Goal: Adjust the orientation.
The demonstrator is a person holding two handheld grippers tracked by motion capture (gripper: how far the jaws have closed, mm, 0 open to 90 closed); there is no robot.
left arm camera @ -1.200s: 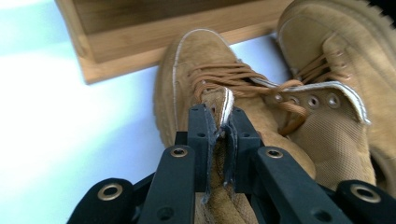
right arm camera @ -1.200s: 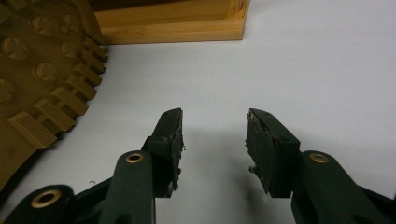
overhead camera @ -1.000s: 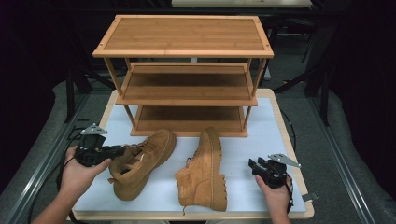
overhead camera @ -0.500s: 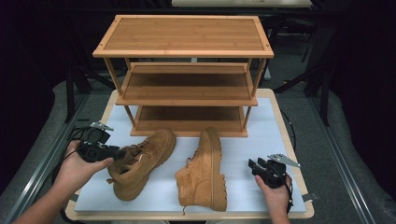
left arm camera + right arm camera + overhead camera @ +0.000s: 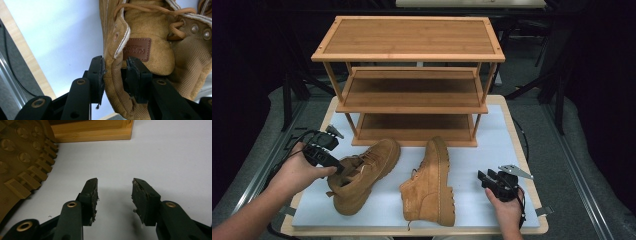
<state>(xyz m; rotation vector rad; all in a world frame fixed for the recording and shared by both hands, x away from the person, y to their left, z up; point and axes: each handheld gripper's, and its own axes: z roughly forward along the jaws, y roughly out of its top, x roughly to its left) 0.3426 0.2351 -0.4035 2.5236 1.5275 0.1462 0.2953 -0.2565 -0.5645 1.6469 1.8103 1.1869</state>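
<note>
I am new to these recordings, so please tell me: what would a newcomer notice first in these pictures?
Two tan boots on the white table: the left boot with the left gripper straddling its collar, the right boot lying on its side, sole toward the right gripper, which rests open and empty on the table. Behind them stands an empty three-level wooden shoe rack.

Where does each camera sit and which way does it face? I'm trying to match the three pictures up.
High view: above the person's side, looking forward and down on the table, shoe rack, two boots; both forearms and grippers show.
Left gripper view: rides the left gripper, its jaws around the left boot's collar.
Right gripper view: rides the right gripper, jaws open over the table; the right boot's sole is shared with the high view.
</note>
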